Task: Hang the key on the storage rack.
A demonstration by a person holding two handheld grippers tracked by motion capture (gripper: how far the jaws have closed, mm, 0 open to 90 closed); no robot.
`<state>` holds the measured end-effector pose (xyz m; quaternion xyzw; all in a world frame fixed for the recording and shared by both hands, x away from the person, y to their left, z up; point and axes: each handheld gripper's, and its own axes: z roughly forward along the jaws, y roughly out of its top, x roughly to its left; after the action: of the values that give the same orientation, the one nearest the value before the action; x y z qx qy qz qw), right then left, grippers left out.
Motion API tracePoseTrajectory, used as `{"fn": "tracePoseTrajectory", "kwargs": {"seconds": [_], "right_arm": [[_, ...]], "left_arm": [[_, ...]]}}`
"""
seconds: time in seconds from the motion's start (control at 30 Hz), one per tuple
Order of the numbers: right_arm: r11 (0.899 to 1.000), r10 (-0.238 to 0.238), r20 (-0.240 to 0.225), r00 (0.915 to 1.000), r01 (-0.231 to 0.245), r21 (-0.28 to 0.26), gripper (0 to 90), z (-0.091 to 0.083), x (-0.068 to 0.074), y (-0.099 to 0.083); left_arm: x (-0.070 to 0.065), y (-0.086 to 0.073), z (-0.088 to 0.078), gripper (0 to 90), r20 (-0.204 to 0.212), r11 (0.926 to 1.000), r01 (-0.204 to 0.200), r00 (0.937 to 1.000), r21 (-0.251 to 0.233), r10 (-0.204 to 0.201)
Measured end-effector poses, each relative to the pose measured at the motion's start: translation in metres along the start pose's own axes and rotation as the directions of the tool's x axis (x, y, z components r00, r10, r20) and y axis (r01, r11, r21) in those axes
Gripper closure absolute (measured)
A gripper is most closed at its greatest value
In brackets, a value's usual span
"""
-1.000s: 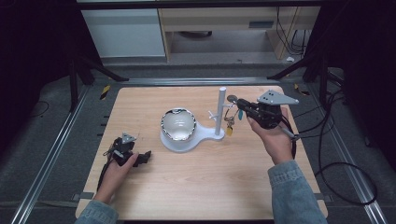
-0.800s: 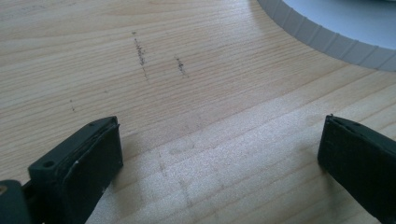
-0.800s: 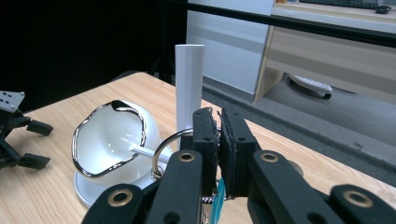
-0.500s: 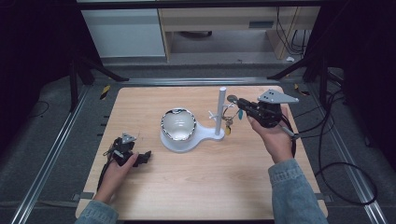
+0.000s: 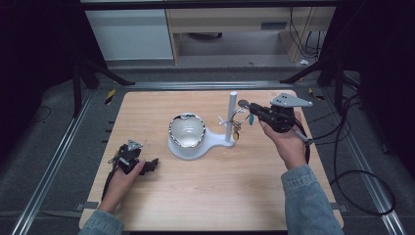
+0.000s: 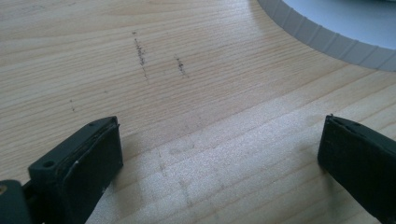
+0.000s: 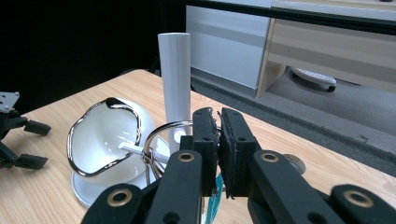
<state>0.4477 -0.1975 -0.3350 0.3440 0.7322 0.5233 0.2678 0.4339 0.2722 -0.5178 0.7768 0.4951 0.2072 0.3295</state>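
Observation:
A white stand (image 5: 210, 142) with a chrome-rimmed bowl (image 5: 187, 130) and an upright post (image 5: 231, 115) sits mid-table. My right gripper (image 5: 254, 109) is just right of the post, shut on a metal key ring (image 7: 161, 133) with keys (image 5: 237, 124) and a teal tag (image 5: 251, 119) hanging from it. In the right gripper view the jaws (image 7: 218, 122) meet on the ring in front of the post (image 7: 175, 79), beside a small white peg (image 7: 135, 149). My left gripper (image 5: 151, 165) rests open on the table at front left, nothing between its pads (image 6: 91, 158).
The wooden table (image 5: 215, 196) has free room in front of the stand. The stand's ribbed white base (image 6: 327, 39) lies just ahead of the left gripper. A cable (image 5: 352, 171) trails off the table's right side. Metal rails run along both sides.

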Motion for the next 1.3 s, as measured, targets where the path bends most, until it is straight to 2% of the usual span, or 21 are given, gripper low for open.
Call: {"fn": "tracePoseTrajectory", "kwargs": {"seconds": [0.63,1.3], "right_arm": [[1.000,0.022,-0.005,0.9998,-0.021,0.012,85.0,0.0041,-0.0037,-0.0038],[0.999,0.028,0.014,0.9995,-0.029,0.025,82.7,0.0052,-0.0073,-0.0067]], "left_arm": [[0.0000,0.0000,0.0000,0.0,0.000,1.0000,0.000,1.0000,0.000,0.000],[0.0000,0.0000,0.0000,0.0,0.000,1.0000,0.000,1.0000,0.000,0.000]]}}
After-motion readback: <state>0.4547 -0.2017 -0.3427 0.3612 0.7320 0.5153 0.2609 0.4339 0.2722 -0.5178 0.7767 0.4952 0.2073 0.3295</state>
